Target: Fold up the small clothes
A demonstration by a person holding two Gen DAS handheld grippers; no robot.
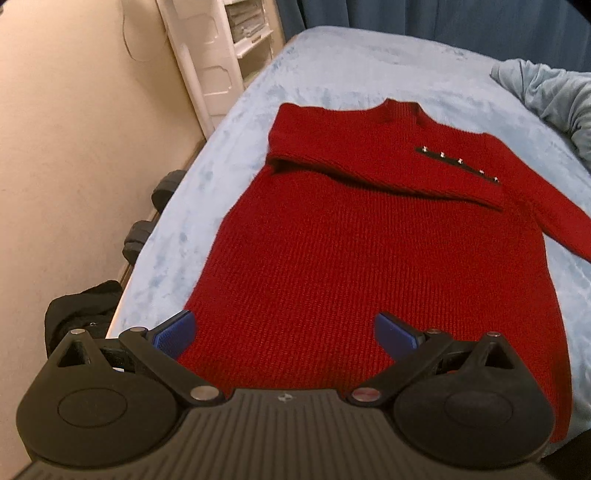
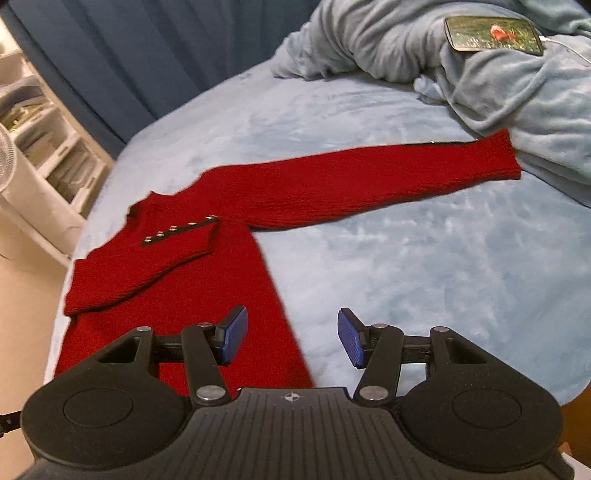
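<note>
Right wrist view shows the red sweater flat on the blue bed, its hem below the right gripper, whose jaws stand apart on nothing. One sleeve stretches ahead and right, nearer this hand. The left gripper, jaws wide and empty, hovers over the hem, the body running straight ahead.

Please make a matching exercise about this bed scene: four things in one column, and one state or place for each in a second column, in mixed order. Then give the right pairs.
Things
1. left sleeve
2. right sleeve
3. phone
4. right gripper

States
A. stretched out flat on the bed
B. lying on the crumpled blanket
C. open, holding nothing
D. folded across the sweater's chest

Pairs: 1-D, 2-A, 3-B, 4-C
</note>
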